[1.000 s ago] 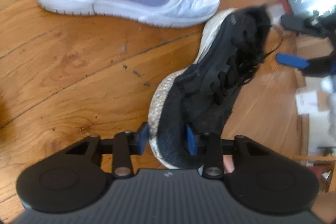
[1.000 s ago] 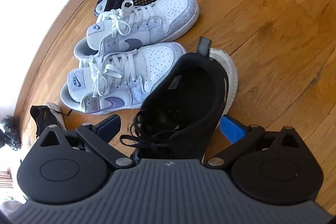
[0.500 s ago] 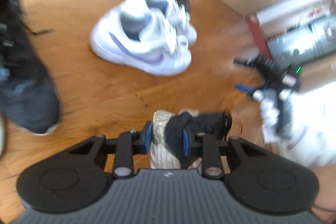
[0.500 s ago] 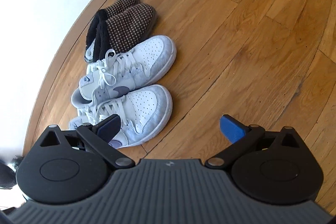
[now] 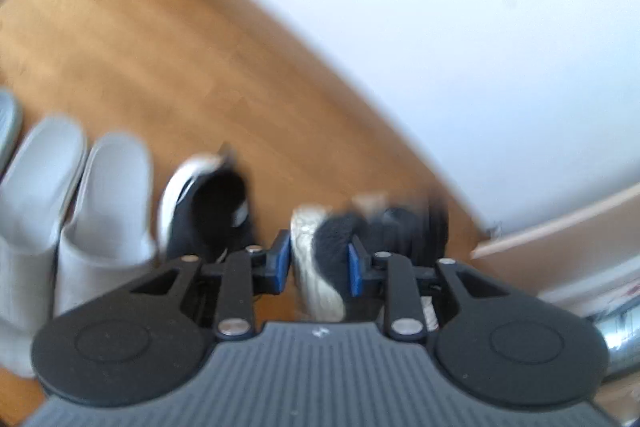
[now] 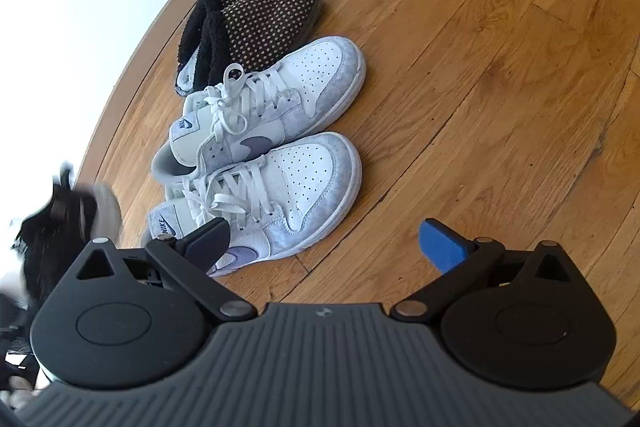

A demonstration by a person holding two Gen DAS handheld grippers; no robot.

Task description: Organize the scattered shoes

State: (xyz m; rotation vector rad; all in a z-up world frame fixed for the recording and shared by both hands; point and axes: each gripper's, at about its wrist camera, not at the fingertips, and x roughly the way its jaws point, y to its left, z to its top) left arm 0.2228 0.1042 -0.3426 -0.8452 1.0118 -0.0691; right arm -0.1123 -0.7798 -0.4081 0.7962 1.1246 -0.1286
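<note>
Since a second ago the left gripper [image 5: 318, 263] has swung away from the open floor, carrying the black sneaker [image 5: 344, 247] toward the wall; half a second ago it hung over the middle of the room, and now the white wall and baseboard fill the top of its blurred view. Its fingers are closed narrowly on the shoe, pinching the toe end between the blue pads. Its mate, a second black sneaker [image 5: 208, 211], already lies on the wooden floor [image 5: 200, 67] just beside the held one, next to a pair of white slippers [image 5: 76, 199].

Meanwhile the right gripper [image 6: 324, 247] has let go of the shoe it straddled earlier; its fingers stand wide apart with nothing between them. Ahead of it, near the floor's wall edge, the white sneakers [image 6: 272, 163] sit side by side, and the dotted brown slippers [image 6: 256, 23] are paired just beyond them, touching.

By my reading, most pairs are lined up; the held sneaker remains to be set down beside its partner.
</note>
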